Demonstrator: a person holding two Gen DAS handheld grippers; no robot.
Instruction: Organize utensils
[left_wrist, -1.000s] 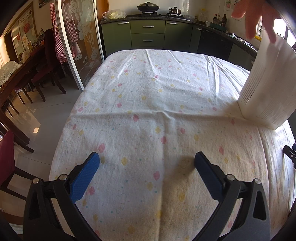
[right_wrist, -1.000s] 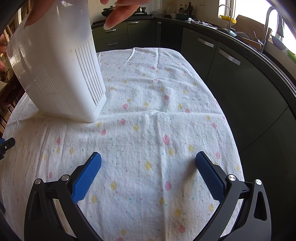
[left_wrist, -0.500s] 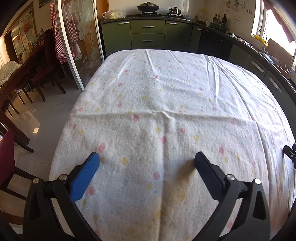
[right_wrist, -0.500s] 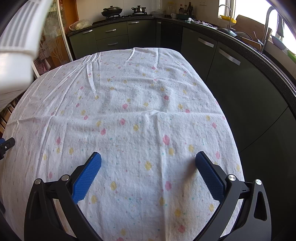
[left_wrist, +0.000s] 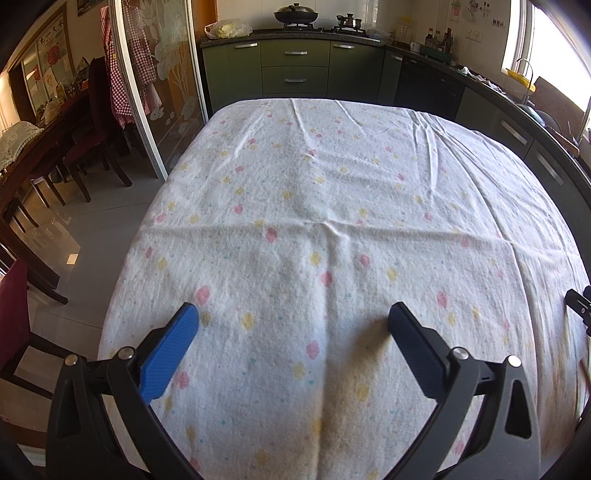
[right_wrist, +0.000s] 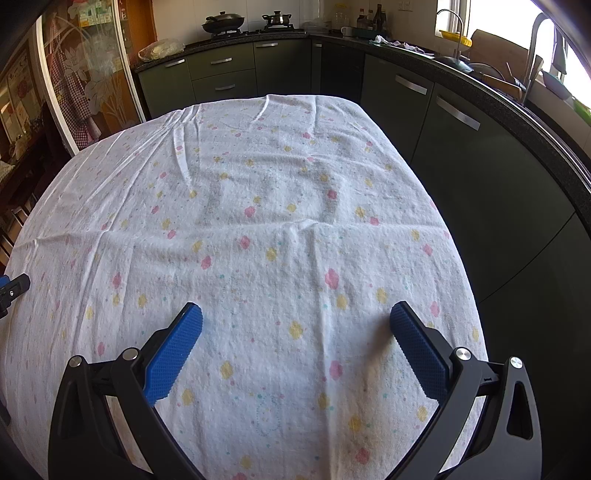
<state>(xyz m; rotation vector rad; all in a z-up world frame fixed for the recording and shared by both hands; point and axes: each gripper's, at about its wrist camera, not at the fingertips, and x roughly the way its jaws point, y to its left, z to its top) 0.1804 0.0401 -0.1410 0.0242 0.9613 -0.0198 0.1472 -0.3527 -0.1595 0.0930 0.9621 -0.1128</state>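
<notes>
The black frame of the left gripper (left_wrist: 293, 321) runs off the bottom edge, as does that of the right gripper (right_wrist: 295, 319). The near end of the tablecloth (left_wrist: 332, 184) is cut off too. On the far counter (right_wrist: 406, 51), bottles and small items are too tiny to make out.

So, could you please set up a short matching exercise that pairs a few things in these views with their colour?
Things:
1. fingers of the left gripper
2. tablecloth
3. chair seat at the left
4. cabinet drawers

Colours:
A. dark red
B. white with pink and yellow spots
C. green
D. blue

Pairs: 1-D, 2-B, 3-A, 4-C
</notes>
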